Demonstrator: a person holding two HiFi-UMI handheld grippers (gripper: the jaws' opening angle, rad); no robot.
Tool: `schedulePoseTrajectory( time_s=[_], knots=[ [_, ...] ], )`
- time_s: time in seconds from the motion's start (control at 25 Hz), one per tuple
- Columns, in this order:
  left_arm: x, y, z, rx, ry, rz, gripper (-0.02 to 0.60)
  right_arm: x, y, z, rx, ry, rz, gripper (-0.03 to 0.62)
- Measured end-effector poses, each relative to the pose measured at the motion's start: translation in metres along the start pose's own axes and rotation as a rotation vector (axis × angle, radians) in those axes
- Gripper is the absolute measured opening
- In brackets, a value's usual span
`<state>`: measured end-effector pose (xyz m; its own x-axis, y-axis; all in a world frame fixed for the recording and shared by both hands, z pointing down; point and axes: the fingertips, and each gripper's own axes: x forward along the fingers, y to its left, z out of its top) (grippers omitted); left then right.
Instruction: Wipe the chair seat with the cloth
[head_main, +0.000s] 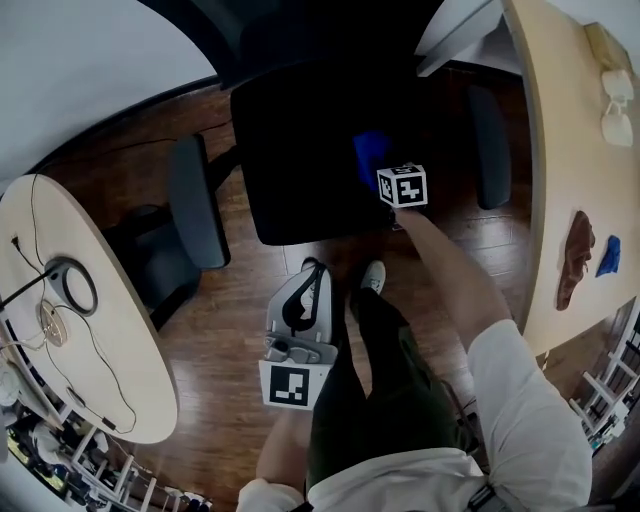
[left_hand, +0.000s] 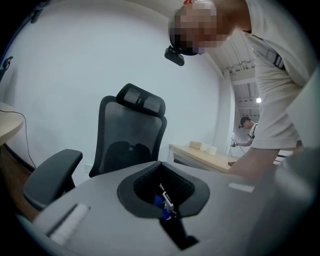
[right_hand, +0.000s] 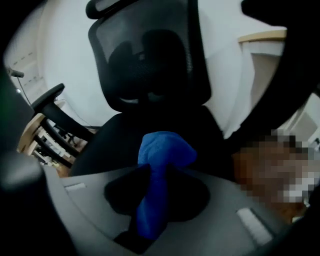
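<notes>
A black office chair fills the top middle of the head view, its seat (head_main: 300, 150) dark and flat. My right gripper (head_main: 385, 172) reaches over the seat's right side, shut on a bunched blue cloth (head_main: 368, 155). In the right gripper view the cloth (right_hand: 162, 150) sticks out from between the jaws of the right gripper (right_hand: 159, 172), just above the seat (right_hand: 120, 135), with the mesh backrest (right_hand: 150, 55) behind. My left gripper (head_main: 308, 272) hangs low by the person's leg, off the chair, jaws together and holding nothing. The left gripper view looks past the left gripper (left_hand: 161, 167) at the chair's backrest (left_hand: 132, 135).
Grey armrests (head_main: 195, 200) (head_main: 490, 145) flank the seat. A round table (head_main: 110, 330) with cables stands at left, a wooden desk (head_main: 570, 150) with another blue cloth (head_main: 608, 255) at right. The person's shoe (head_main: 372, 277) is on the wood floor below the seat. Another person (left_hand: 247, 130) stands far back.
</notes>
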<state>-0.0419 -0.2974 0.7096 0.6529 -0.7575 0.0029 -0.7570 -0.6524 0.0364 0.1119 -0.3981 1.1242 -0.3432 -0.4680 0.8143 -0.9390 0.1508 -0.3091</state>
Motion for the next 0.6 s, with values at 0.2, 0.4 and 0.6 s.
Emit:
schedulePoseTrajectory(
  time_s=[0.2,0.4,0.6],
  knots=[
    [0.013,-0.022,-0.004,0.004,-0.017,-0.044,0.004,-0.057,-0.107,-0.004,0.058,-0.036,-0.149,0.092],
    [0.014,-0.034,-0.006,-0.007,-0.011,-0.054,0.004,-0.06,-0.101,-0.004,0.062,-0.056,-0.116,0.092],
    [0.005,-0.037,0.002,-0.03,-0.024,-0.038,0.004,-0.053,0.056,0.009,0.021,-0.143,0.18,0.094]
  ],
)
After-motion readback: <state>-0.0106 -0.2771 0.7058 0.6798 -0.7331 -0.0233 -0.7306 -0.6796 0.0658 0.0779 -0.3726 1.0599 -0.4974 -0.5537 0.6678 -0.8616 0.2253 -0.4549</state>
